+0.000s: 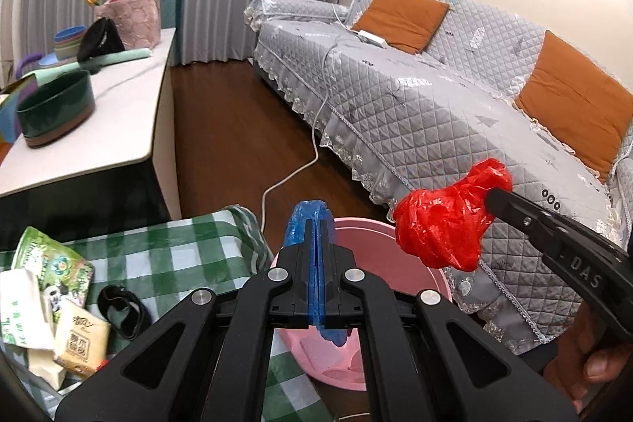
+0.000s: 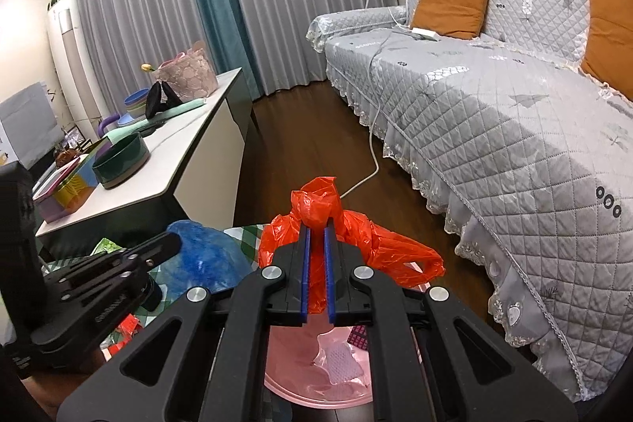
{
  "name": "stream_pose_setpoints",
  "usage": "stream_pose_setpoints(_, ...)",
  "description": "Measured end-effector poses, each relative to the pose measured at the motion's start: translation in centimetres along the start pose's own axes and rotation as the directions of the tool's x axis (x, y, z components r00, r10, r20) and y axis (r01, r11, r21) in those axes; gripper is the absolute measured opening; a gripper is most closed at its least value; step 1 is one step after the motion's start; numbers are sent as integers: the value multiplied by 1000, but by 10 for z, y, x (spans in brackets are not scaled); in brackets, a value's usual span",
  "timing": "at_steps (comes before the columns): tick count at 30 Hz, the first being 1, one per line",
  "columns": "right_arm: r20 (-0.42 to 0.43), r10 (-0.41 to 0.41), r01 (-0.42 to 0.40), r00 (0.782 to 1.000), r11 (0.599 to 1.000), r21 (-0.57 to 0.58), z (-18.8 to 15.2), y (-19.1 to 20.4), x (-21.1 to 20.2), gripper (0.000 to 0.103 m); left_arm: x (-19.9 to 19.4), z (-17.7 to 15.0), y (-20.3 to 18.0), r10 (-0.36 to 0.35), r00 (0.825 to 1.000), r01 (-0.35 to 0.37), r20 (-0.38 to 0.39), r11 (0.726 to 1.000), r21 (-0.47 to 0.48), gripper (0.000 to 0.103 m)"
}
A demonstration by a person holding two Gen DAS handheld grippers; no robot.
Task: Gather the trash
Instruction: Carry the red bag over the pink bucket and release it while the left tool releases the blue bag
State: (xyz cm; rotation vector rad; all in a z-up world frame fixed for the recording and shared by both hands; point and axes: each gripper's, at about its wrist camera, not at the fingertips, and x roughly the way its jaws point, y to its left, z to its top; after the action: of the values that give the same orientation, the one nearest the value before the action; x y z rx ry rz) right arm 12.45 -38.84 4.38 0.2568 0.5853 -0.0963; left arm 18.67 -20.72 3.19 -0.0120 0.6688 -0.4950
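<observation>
My left gripper (image 1: 316,220) is shut on a blue plastic bag (image 1: 306,222), which pokes out past the fingertips and hangs below the jaws over a pink bin (image 1: 411,263). My right gripper (image 2: 316,224) is shut on a crumpled red plastic bag (image 2: 379,244), held above the same pink bin (image 2: 292,354). In the left wrist view the red plastic bag (image 1: 447,224) bulges from the right gripper (image 1: 494,194) to the right of the bin. In the right wrist view the blue plastic bag (image 2: 205,256) hangs from the left gripper (image 2: 174,244) at lower left. Some wrappers lie inside the bin.
A green checked cloth (image 1: 170,256) covers a low surface left of the bin, with tissue packs (image 1: 79,339) and a black strap (image 1: 122,311) on it. A white table (image 1: 110,105) holds a dark green bowl (image 1: 55,109). The grey quilted sofa (image 1: 435,97) runs along the right; a white cable (image 1: 312,141) trails over the floor.
</observation>
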Motion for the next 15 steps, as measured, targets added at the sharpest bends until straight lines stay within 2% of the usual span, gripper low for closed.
stream_pose_setpoints(9, -18, -14, 15, 1000, 1000, 28, -1, -7, 6, 7, 20, -3, -1, -19, 999, 19, -38, 1000, -15, 0)
stream_pose_setpoints(12, -29, -23, 24, 999, 999, 46, -2, -10, 8, 13, 27, -4, -1, -35, 997, 34, -68, 999, -24, 1)
stream_pose_setpoints(14, -42, -34, 37, 999, 998, 52, -3, -12, 11, 29, 31, -4, -1, -29, 996, 26, -88, 999, -28, 6)
stream_pose_setpoints(15, -43, -41, 43, 998, 997, 58, -4, -14, 11, 47, 32, -4, -1, -24, 995, 20, -99, 999, -33, 21)
